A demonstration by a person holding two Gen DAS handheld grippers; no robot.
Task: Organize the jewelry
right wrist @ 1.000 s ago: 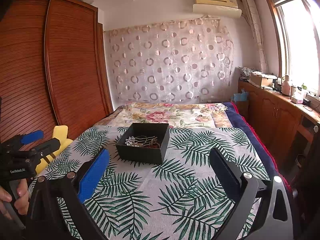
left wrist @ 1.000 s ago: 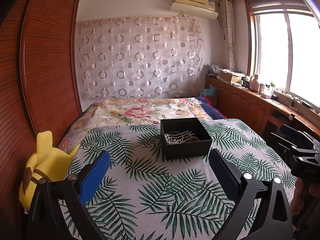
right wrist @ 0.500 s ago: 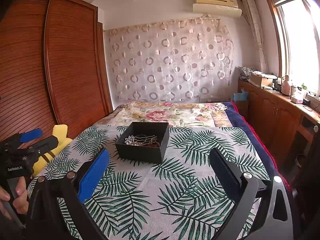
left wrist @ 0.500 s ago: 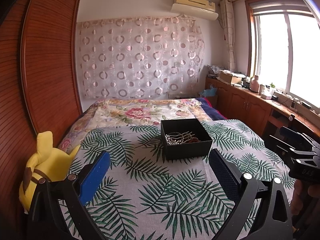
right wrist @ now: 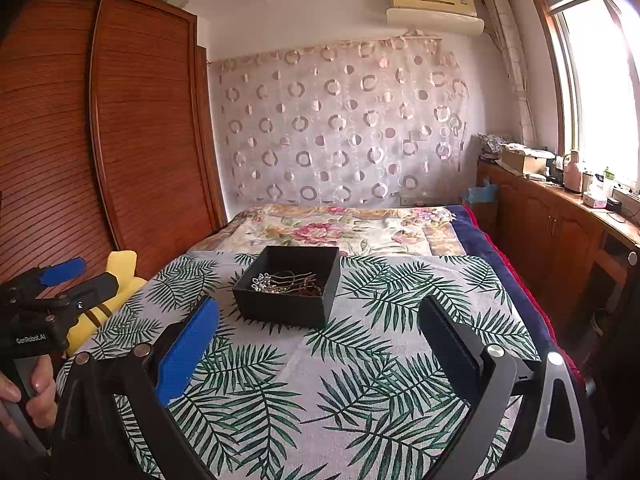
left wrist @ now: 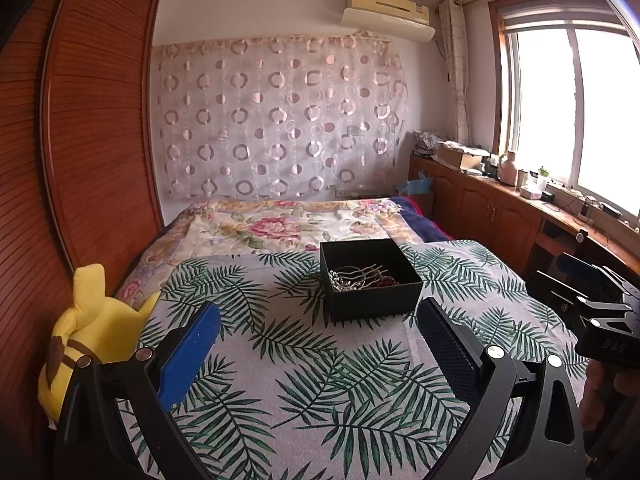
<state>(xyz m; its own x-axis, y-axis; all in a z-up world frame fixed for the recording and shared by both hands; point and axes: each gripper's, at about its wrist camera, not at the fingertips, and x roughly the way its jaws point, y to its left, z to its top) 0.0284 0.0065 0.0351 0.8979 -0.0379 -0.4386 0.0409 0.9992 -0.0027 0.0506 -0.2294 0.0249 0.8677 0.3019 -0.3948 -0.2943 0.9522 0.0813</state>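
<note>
Both tools idle above the bed, nothing held. Left tool (left wrist: 318,336): fingers wide apart, blue pad (left wrist: 188,354) on one side, dark pad (left wrist: 448,344) on the other, pointing at the box (left wrist: 372,300) from short of its near wall. Right tool (right wrist: 318,336): fingers likewise wide apart, empty, box (right wrist: 286,306) ahead and slightly left of centre. Box is black, square, open-topped, sits flat on the palm-leaf cloth (left wrist: 320,380) spread over the bed, near the cloth's far edge where the floral quilt (left wrist: 280,226) starts. Jewelry (left wrist: 360,276) lies inside the box in a tangle: silver pieces with curved prongs plus something dark red; individual items too small to separate. In the right view the jewelry (right wrist: 286,282) sits against the box's near half. Each tool shows in the other's camera: right tool (left wrist: 588,292) at the right edge of the left view, left tool (right wrist: 60,284) at the left edge of the right view with a hand (right wrist: 28,388) on its handle. Yellow plush (left wrist: 92,336) at the bed's left edge, against the wooden wardrobe (left wrist: 80,140). Neither tool touches box or cloth.
</note>
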